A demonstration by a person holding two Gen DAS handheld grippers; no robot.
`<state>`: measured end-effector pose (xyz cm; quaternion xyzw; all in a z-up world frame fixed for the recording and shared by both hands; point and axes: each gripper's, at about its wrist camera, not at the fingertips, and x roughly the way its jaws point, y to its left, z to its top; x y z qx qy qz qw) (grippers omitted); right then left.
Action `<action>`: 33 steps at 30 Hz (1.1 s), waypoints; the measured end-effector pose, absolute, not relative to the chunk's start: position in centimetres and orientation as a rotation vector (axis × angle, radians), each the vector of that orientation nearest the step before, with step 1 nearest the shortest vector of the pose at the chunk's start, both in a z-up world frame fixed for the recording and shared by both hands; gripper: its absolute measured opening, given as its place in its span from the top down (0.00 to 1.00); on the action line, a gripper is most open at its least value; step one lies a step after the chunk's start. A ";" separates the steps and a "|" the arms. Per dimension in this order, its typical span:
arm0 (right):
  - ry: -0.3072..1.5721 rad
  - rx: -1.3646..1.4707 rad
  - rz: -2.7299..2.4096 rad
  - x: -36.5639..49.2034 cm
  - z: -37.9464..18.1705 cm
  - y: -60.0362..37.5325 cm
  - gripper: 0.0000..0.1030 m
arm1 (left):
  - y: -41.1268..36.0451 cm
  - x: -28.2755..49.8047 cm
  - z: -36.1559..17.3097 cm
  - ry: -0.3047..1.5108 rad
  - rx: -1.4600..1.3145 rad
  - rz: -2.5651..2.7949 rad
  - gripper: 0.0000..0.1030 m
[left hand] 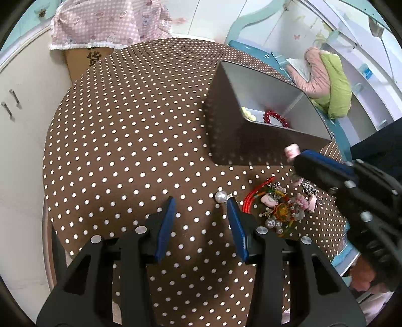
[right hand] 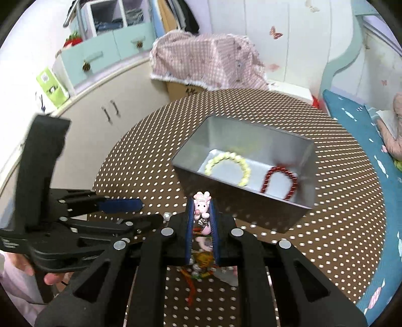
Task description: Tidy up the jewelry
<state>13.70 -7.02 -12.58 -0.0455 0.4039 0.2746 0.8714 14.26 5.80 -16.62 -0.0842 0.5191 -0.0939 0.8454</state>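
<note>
A grey metal box (left hand: 223, 130) (right hand: 305, 196) stands on the round polka-dot table (left hand: 140, 140) (right hand: 346, 216). Inside lie a pale yellow bead bracelet (right hand: 227, 164) (left hand: 248, 113) and a red bead bracelet (right hand: 279, 183) (left hand: 275, 119). My right gripper (right hand: 202, 208) (left hand: 292, 154) is shut on a pink charm piece (right hand: 202, 205) (left hand: 291, 151), held just in front of the box, above a jewelry pile (left hand: 284, 206) (right hand: 201, 266). My left gripper (left hand: 202, 200) (right hand: 140, 211) is open and empty over the table, with a large pearl (left hand: 221, 196) near its right fingertip.
A cardboard box under a pink checked cloth (left hand: 105, 22) (right hand: 206, 63) stands behind the table. White cabinets (left hand: 20, 105) (right hand: 105, 110) are to the left. A bed with a blue sheet (right hand: 351, 118) and clothes (left hand: 329, 83) lies to the right.
</note>
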 end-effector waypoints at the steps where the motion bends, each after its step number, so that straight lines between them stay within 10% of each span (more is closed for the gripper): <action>1: 0.838 -0.085 0.568 13.7 -12.4 -7.5 0.89 | 5.5 14.4 -16.6 1.095 -0.175 -0.208 0.58; 10: 0.840 -0.043 0.509 13.7 -12.8 -10.2 0.89 | 3.5 15.7 -16.9 1.102 -0.126 -0.183 0.89; 33: 0.797 -0.005 0.478 13.5 -11.8 -11.9 0.89 | 4.9 13.7 -14.1 1.021 -0.162 -0.224 0.90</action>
